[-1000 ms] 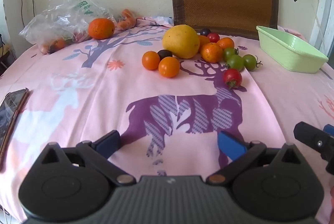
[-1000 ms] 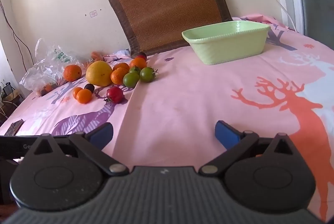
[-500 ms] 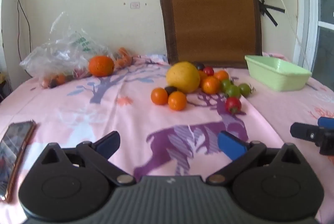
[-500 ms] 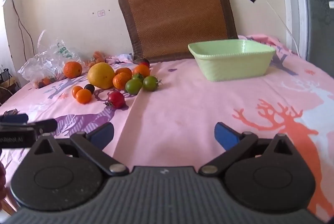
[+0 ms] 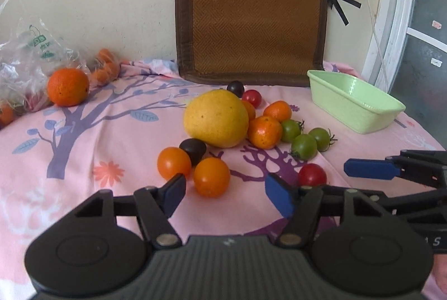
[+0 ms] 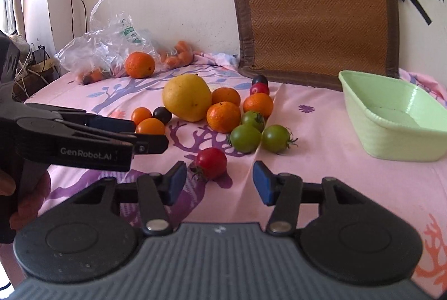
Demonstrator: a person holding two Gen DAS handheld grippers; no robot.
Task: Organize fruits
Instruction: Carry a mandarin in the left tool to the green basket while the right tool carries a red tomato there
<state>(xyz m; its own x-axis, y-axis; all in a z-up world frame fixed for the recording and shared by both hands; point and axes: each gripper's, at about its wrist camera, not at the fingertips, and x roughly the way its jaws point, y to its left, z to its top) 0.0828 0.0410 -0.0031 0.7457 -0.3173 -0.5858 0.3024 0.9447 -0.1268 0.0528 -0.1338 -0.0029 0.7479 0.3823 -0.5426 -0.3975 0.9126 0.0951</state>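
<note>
Round glossy fruits point(image 5: 215, 118) (ribbed tub point(image 5: 354, 104)).

— What sits ahead of your right gripper point(image 6: 219, 184)?
— Its blue pads are spread, nothing between them; a red tomato point(image 6: 211, 162) lies just beyond.
— And the left gripper point(image 6: 117, 136)?
— It reaches in from your left, short of the green basket point(image 6: 391, 129).

Glossy-skinned red tomato point(image 6: 211, 162) on matt pink printed cloth point(image 6: 321, 160); smooth green plastic basin point(image 6: 391, 118) beside a woven mat point(image 6: 313, 9); crinkled clear plastic bag point(image 6: 106, 45) behind.
</note>
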